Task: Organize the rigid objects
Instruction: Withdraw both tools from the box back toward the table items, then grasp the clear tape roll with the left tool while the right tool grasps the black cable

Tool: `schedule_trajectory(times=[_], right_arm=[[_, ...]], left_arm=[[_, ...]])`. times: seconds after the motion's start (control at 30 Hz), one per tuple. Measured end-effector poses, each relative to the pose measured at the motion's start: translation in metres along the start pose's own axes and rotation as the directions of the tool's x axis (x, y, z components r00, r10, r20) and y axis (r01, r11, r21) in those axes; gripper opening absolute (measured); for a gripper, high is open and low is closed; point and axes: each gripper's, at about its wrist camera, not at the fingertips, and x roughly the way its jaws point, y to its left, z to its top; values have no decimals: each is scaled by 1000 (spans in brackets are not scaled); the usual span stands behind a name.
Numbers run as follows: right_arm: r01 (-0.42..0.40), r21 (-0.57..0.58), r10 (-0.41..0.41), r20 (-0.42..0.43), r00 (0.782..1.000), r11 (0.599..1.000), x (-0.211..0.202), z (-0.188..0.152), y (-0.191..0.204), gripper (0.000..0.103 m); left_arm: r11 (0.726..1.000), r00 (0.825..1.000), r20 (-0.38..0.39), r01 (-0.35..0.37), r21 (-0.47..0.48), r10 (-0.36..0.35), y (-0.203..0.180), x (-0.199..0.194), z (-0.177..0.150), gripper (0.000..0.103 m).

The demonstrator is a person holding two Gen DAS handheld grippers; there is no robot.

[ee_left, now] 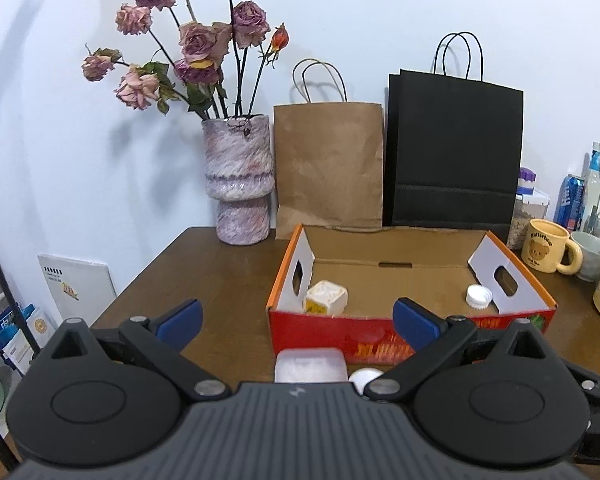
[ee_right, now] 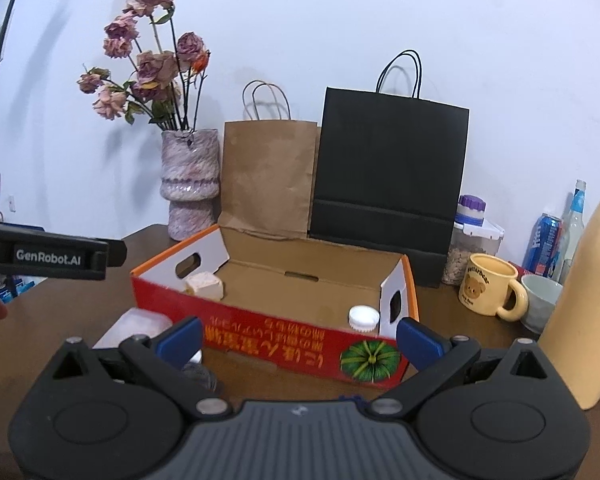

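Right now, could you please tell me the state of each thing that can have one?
Left gripper: open, empty.
Right gripper: open, empty.
Cardboard box: open-topped, upright.
White cup: inside box, tipped over.
White cap: inside box.
Yellow mug: upright, on table.
Black bag: standing.

Probably home: vase, mug.

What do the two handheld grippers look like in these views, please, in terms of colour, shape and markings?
Both the left gripper and the right gripper look alike: a grey ribbed body, two round black discs, black linkage arms with silver pivot pins, and blue finger pads. A small pale logo sits on the ribbed body. In the right wrist view, the left gripper's black side reads "GenRobot.AI" in white. No cables or sleeves show.
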Motion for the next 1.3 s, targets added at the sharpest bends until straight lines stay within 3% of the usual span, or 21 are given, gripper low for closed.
schedule_trajectory(times=[0.4, 0.77, 1.03, 1.1, 1.2, 1.3], right_arm=[[-25, -27, 22, -87, 996, 999, -24, -43, 12, 103], [-63, -63, 50, -178, 983, 996, -21, -72, 32, 103], [-71, -80, 51, -230, 972, 994, -1, -84, 48, 103], [-72, -84, 51, -237, 970, 994, 4, -86, 51, 100], [-87, -74, 67, -245, 967, 993, 11, -86, 53, 88], [-120, -46, 106, -241, 965, 992, 12, -86, 52, 67]], left_arm=[[999, 999, -48, 11, 47, -9, 9, -28, -46, 103], [997, 994, -110, 33, 73, -25, 19, -33, -85, 103], [998, 992, -118, 49, 51, -42, 28, -30, -95, 103], [997, 991, -124, 49, 53, -42, 28, -28, -96, 103], [997, 990, -134, 53, 53, -46, 27, -25, -98, 103], [997, 990, -135, 54, 53, -47, 27, -25, -98, 103]])
